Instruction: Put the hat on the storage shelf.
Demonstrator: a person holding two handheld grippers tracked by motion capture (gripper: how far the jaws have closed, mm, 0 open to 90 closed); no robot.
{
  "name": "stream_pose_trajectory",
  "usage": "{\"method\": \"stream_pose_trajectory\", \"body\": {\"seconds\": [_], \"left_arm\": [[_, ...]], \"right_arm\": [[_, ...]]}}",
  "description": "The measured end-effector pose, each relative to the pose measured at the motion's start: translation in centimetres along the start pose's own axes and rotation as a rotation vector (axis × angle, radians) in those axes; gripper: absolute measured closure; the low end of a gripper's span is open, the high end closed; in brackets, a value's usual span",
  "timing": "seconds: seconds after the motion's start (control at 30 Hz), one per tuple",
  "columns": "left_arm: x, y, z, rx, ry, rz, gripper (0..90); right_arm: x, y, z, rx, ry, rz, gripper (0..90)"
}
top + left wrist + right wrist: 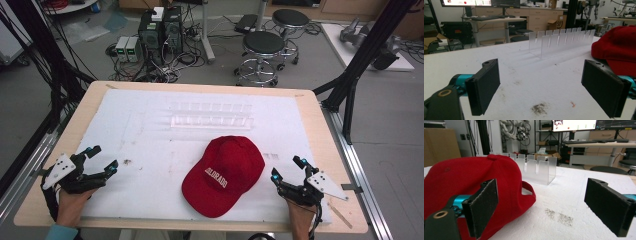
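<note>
A red baseball cap [224, 175] with white lettering lies on the white mat, near the front and a little right of the middle. In the right gripper view the cap [471, 177] sits to the left, with its strap end toward the camera; in the left gripper view the cap [617, 46] shows at the right edge. My left gripper [104, 159] rests open at the mat's front left corner, nothing between its pads [486, 86]. At the front right, beside the cap, my right gripper [288, 168] also stands open and holds nothing.
A clear acrylic slotted rack [212, 114] stands across the mat behind the cap, also seen as the rack [560, 41] ahead of the left gripper. The white mat [150, 125] covers a wooden table. Stools [262, 47] and computer boxes [160, 30] stand on the floor beyond.
</note>
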State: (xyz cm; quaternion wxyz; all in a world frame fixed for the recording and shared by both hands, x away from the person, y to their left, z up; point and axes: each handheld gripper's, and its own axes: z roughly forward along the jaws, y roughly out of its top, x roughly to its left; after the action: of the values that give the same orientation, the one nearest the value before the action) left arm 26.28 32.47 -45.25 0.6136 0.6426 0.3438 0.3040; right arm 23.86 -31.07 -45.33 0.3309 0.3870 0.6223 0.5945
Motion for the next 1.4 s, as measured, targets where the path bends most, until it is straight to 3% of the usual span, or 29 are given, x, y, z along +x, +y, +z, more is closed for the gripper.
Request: {"method": "stream_pose_trajectory", "body": {"seconds": [0.97, 1.1, 1.4], "left_arm": [[-0.1, 0.0, 0.1, 0.014, 0.011, 0.009, 15.5], [-0.1, 0.0, 0.2, 0.015, 0.010, 0.010, 15.5], [-0.1, 0.0, 0.2, 0.015, 0.011, 0.007, 15.5]], "right_arm": [[-0.2, 0.2, 0.3, 0.028, 0.031, 0.005, 10.9], [-0.6, 0.4, 0.7, 0.043, 0.069, 0.041, 10.9], [-0.2, 2.8, 2.6, 0.102, 0.134, -0.016, 10.9]]}}
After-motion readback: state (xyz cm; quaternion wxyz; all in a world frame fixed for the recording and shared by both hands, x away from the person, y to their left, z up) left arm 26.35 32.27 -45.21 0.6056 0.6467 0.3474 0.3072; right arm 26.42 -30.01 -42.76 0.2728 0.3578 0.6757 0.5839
